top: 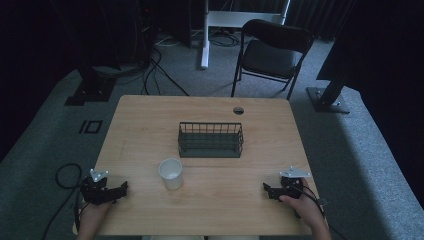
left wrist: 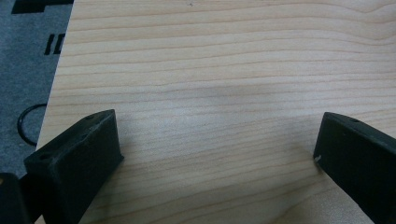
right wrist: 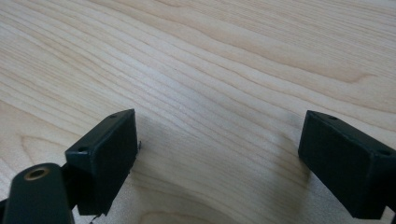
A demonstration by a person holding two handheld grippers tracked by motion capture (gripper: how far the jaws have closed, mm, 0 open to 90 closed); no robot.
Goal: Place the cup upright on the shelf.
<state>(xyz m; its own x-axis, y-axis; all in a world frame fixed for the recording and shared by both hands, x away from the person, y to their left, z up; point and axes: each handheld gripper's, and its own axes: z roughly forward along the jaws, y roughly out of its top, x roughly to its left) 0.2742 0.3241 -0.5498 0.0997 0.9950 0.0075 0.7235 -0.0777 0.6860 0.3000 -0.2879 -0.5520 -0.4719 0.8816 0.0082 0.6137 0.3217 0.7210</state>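
A white paper cup point(top: 171, 173) stands upright on the wooden table point(top: 150, 120), just in front of a dark wire basket point(top: 210, 139) at the table's middle. My left gripper point(top: 123, 189) rests near the front left edge, a hand behind it, left of the cup. In the left gripper view the left gripper point(left wrist: 217, 140) is open, bare wood between its fingers point(left wrist: 79, 158). My right gripper point(top: 266, 190) sits near the front right edge. In the right gripper view the right gripper point(right wrist: 219, 140) is open too, with nothing between its fingers point(right wrist: 105, 156).
A round cable hole point(top: 238, 110) lies near the table's far edge. Beyond the table stand a black folding chair point(top: 272, 50), a white desk leg point(top: 204, 35) and dark stand bases point(top: 90, 90). Cables trail over the grey carpet at the left point(top: 65, 175).
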